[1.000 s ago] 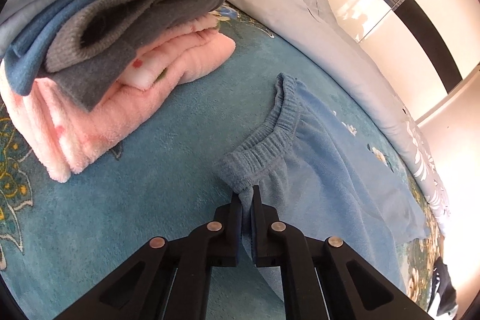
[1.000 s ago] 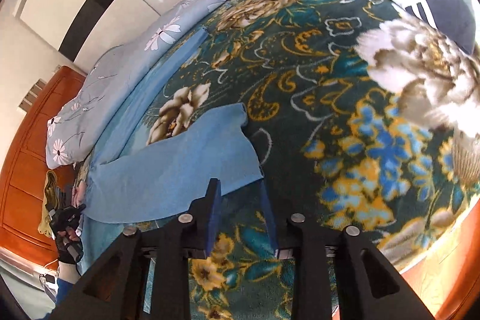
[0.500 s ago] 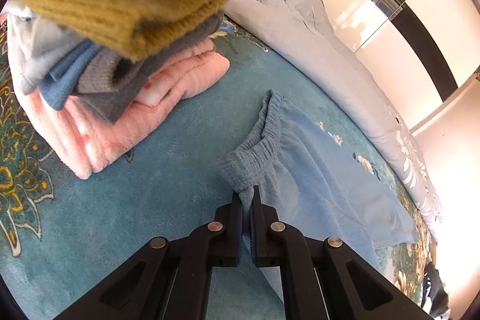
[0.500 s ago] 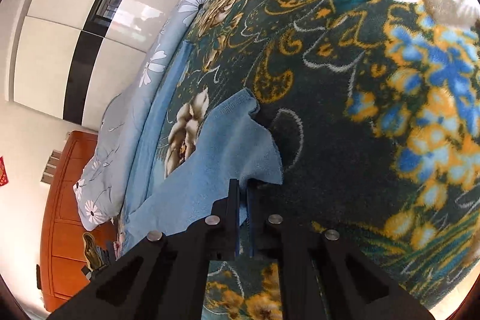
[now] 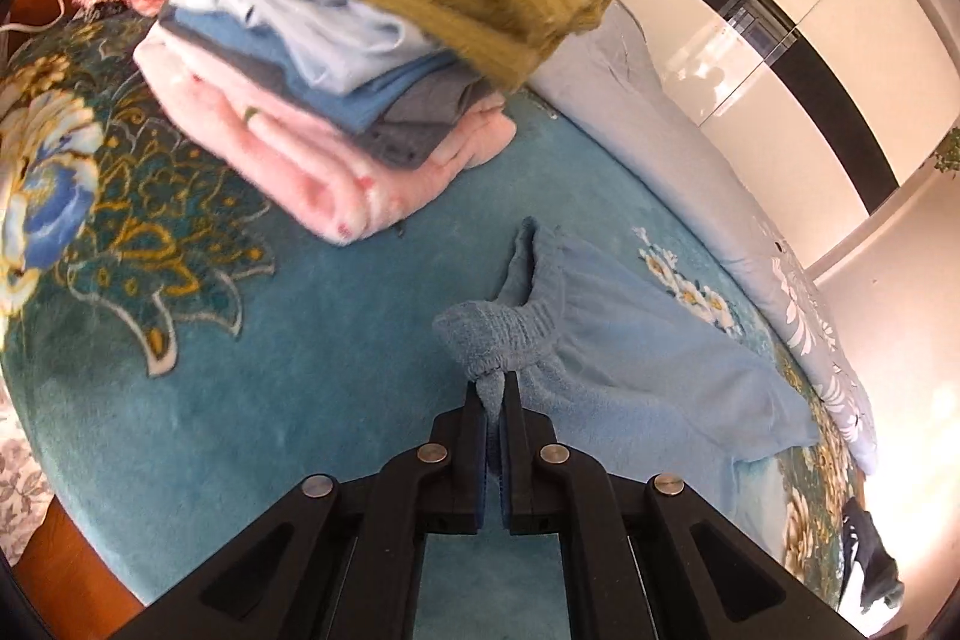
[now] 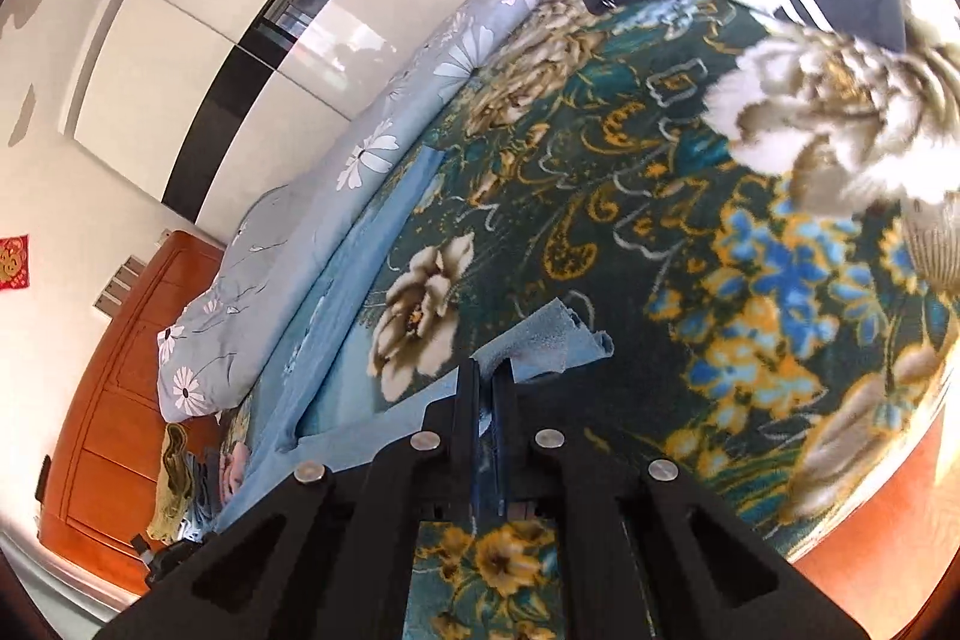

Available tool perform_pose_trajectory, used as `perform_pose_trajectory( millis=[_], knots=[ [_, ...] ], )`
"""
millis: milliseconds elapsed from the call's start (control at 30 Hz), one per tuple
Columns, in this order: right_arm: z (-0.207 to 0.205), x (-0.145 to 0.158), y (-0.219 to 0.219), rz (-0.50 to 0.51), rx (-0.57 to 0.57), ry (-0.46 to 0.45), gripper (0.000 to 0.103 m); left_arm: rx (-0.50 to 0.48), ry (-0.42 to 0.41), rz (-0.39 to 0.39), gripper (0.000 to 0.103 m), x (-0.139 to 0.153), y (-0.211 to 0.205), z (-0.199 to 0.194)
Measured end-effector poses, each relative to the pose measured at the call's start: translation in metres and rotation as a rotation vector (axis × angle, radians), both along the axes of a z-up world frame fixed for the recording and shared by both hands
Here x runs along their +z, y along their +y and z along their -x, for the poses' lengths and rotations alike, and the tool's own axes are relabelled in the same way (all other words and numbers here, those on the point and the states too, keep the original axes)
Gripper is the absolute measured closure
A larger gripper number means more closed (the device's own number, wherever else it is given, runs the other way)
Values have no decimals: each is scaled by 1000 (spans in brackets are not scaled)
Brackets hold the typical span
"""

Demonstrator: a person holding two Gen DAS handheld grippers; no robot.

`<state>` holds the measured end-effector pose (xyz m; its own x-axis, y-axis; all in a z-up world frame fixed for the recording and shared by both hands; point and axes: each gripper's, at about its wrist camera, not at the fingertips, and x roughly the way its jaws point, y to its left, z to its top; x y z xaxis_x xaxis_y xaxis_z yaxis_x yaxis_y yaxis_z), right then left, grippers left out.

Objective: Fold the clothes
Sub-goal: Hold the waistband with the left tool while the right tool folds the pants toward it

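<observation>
L gripper (image 5: 493,388) pinches waistband of blue pants (image 5: 624,358) on floral blanket (image 5: 180,340), folded stack (image 5: 336,58) at 11 o'clock; R gripper (image 6: 485,370) pinches pants' leg hem (image 6: 540,340).

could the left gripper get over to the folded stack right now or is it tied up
Probably not freely: the left gripper is shut on the waistband of the blue pants. The blanket between it and the folded stack is bare, so it could reach only after letting go or by dragging the pants.
</observation>
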<state>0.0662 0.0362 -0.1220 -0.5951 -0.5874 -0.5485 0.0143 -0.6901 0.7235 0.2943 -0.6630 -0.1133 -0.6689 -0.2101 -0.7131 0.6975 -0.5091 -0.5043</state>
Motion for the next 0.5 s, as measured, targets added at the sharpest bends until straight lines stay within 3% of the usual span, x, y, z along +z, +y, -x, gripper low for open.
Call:
perform_pose_trajectory(
  millis=[133, 267, 500],
  knots=[
    [-5, -15, 11, 15, -1, -28, 99, 8, -12, -35, 100, -16, 12, -12],
    [6, -11, 13, 12, 13, -38, 99, -4, -2, -59, 100, -18, 20, -17],
    [34, 33, 1, 7, 19, 47, 99, -73, 54, -82, 100, 13, 22, -11]
  ],
)
